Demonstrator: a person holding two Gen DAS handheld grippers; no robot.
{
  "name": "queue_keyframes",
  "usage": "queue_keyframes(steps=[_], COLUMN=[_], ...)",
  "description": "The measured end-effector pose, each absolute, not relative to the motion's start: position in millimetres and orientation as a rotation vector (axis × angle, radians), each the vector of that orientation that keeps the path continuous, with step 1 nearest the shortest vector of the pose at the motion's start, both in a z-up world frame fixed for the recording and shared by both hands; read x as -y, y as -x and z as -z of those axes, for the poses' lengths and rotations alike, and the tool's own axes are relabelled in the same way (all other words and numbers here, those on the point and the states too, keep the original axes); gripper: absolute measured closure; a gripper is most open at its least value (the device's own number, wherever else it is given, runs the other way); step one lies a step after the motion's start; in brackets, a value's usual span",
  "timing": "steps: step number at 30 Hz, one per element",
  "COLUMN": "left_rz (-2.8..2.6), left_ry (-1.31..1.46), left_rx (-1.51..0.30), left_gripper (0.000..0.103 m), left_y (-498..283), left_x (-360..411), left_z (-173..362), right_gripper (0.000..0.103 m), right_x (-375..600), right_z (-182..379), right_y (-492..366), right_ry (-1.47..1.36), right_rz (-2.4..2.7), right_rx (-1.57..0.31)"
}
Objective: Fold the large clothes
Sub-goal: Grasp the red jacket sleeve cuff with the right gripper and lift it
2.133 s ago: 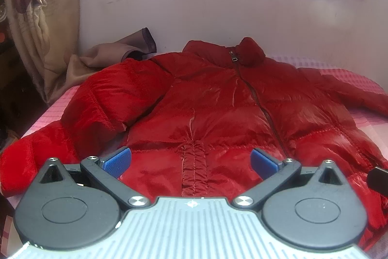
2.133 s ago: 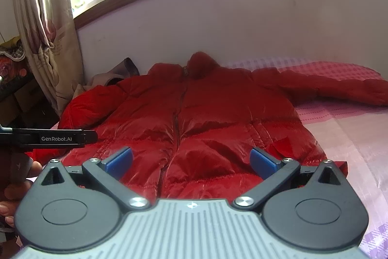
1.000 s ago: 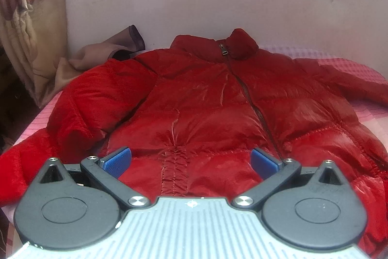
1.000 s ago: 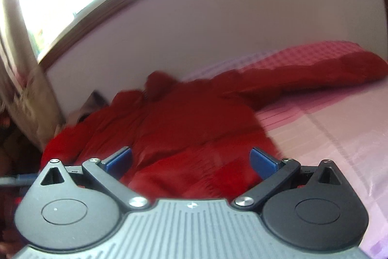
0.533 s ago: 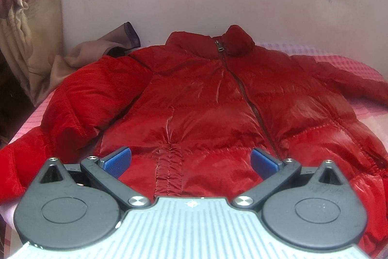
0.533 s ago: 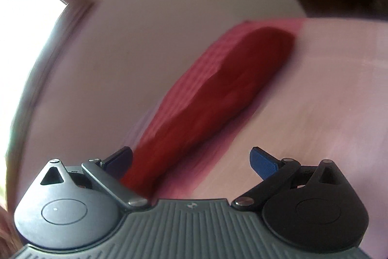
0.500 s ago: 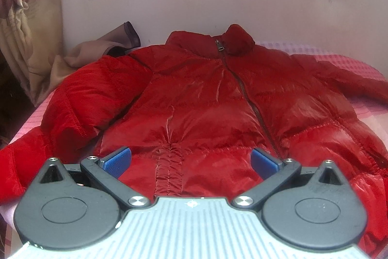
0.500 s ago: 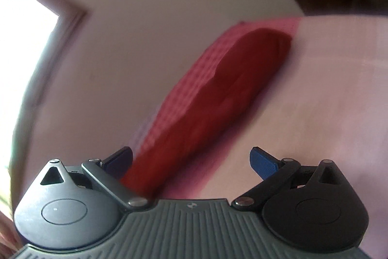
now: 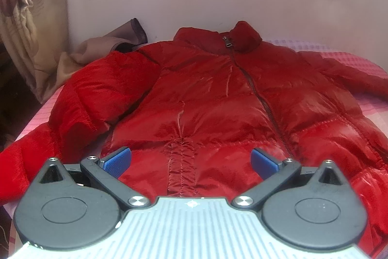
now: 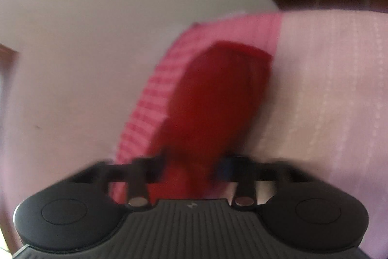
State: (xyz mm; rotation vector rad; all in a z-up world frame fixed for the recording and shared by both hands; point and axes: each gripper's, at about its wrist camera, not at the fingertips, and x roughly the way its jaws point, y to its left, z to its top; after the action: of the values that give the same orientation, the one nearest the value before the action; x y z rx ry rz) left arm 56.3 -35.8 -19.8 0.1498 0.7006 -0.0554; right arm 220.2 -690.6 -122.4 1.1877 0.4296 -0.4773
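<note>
While the red jacket (image 9: 218, 98) lies spread face up on the pink bedsheet (image 9: 363, 60), zipped, its collar toward the wall, the left gripper (image 9: 190, 160) hovers over its hem with jaws spread wide and empty. The right gripper (image 10: 191, 169) is closing its jaws around the jacket's sleeve (image 10: 218, 94), which lies between them in a blurred view.
</note>
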Motion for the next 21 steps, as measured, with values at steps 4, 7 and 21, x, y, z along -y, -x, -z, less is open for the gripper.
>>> queue_keyframes(steps=[4, 7, 21], left_rz=[0.042, 0.025, -0.05], left_ry=[-0.138, -0.122, -0.026], left_rx=[-0.698, -0.683, -0.647], left_gripper=[0.0, 0.0, 0.0], left_y=[-55, -52, -34], left_x=[26, 14, -49], left_z=[16, 10, -1], right_gripper=[0.094, 0.094, 0.094], right_x=[687, 679, 423], right_z=[113, 84, -79], right_y=[-220, -222, -267], right_ry=[-1.167, -1.1, -0.921], right_rz=[0.467, 0.387, -0.23], right_rx=[-0.397, -0.31, -0.289])
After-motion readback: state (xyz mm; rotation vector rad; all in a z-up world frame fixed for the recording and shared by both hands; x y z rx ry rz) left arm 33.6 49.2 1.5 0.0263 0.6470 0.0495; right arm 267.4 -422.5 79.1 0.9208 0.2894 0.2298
